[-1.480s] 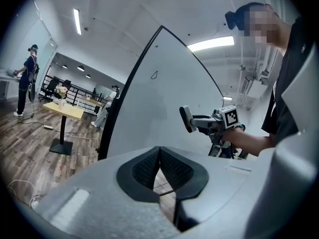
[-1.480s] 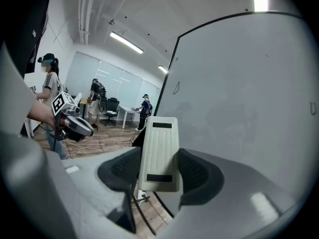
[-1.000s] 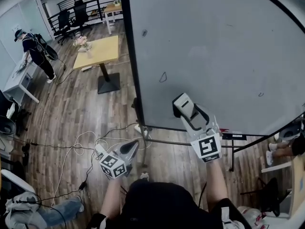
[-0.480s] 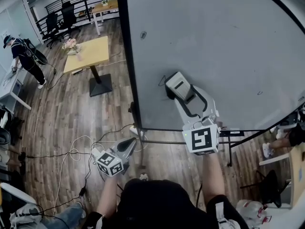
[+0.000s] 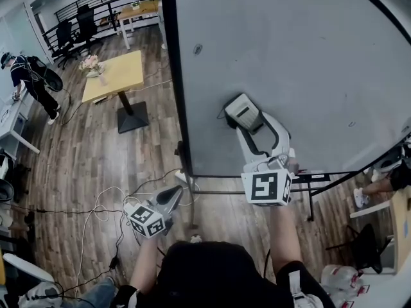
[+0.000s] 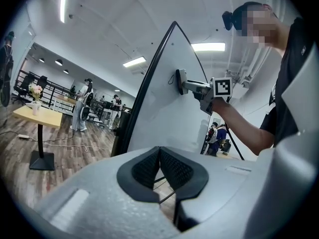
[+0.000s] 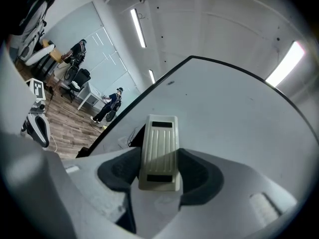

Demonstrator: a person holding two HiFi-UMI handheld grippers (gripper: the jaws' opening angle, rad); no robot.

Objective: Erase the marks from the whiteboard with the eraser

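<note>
We hold the eraser (image 7: pixel 158 151) between the fingers of the right gripper (image 7: pixel 159 169). They close on its two long sides, at its near half. The eraser is a long rectangular block of cream plastic with rounded corners, fine ribs along its back and a dark slot at each end. Its long axis runs straight out from the fingers, and its far end points up the whiteboard (image 5: pixel 289 56) toward the dark top edge. In the left gripper view its dark underside lies against the smooth white surface. Just to the left of the fingers we see a small thin scribble (image 7: pixel 131 136) on the board. The left gripper (image 6: pixel 160 164) hangs low, well apart from the board, above the wooden floor (image 5: pixel 77 165) with loose cables (image 5: pixel 109 201). Its ribbed black fingers meet at the tips with nothing between them.
</note>
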